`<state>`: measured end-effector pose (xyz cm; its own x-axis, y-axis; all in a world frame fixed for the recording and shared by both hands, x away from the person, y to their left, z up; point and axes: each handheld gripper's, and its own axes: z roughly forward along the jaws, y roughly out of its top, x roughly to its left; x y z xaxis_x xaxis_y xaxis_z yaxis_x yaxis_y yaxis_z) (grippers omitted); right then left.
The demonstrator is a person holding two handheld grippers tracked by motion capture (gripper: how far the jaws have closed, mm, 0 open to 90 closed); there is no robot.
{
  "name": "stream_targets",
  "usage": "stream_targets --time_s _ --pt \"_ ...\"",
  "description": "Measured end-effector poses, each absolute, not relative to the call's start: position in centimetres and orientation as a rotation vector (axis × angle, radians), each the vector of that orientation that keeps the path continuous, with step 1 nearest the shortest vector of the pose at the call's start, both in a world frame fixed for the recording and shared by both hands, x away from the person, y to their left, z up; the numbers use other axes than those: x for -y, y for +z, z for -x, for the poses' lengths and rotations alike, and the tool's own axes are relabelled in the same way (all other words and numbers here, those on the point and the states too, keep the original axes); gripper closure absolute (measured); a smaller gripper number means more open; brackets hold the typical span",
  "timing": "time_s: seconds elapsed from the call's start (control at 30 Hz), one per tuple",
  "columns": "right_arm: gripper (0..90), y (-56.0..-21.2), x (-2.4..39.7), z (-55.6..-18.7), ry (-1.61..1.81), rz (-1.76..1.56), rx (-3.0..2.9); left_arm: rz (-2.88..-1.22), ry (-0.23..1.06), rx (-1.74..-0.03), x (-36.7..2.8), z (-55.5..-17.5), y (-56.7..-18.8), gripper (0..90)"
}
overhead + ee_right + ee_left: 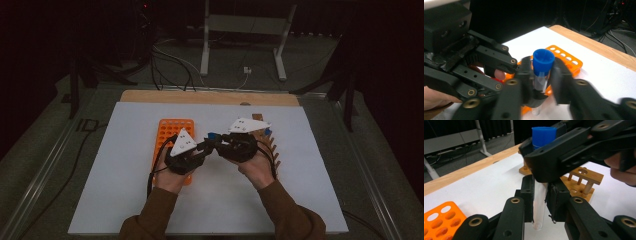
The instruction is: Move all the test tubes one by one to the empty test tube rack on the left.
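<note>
Above the middle of the white bench [125, 165], your left claw [540, 200] is clamped on the lower body of a clear plastic test tube with a blue cap [539, 202], holding it upright in the air. Your right claw [540, 75] sits around the same tube just below the cap, its jaws a little slack with a sliver of gap on one side. Just behind lie an orange plastic tube rack [172, 127] and a wooden peg rack [586, 178].
</note>
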<state>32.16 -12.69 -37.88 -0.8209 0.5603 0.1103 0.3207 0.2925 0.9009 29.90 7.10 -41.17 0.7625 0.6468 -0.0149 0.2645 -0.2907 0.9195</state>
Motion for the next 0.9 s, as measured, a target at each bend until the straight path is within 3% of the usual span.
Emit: stream_targets --time_s 0.23,0.43,0.9 --pt "38.3 -37.9 14.0 -32.7 1.576 -0.891 -2.278 -1.845 0.464 -0.758 -8.2 -30.3 -41.2 76.9" --pt "19.5 -38.3 15.2 -33.0 1.507 -0.949 -2.232 -1.797 0.477 -0.808 -9.8 -30.4 -41.1 77.0" --pt "1.8 -39.5 17.5 -33.1 1.426 -0.995 -2.183 -1.764 0.517 -0.871 -13.1 -29.9 -41.2 76.9"
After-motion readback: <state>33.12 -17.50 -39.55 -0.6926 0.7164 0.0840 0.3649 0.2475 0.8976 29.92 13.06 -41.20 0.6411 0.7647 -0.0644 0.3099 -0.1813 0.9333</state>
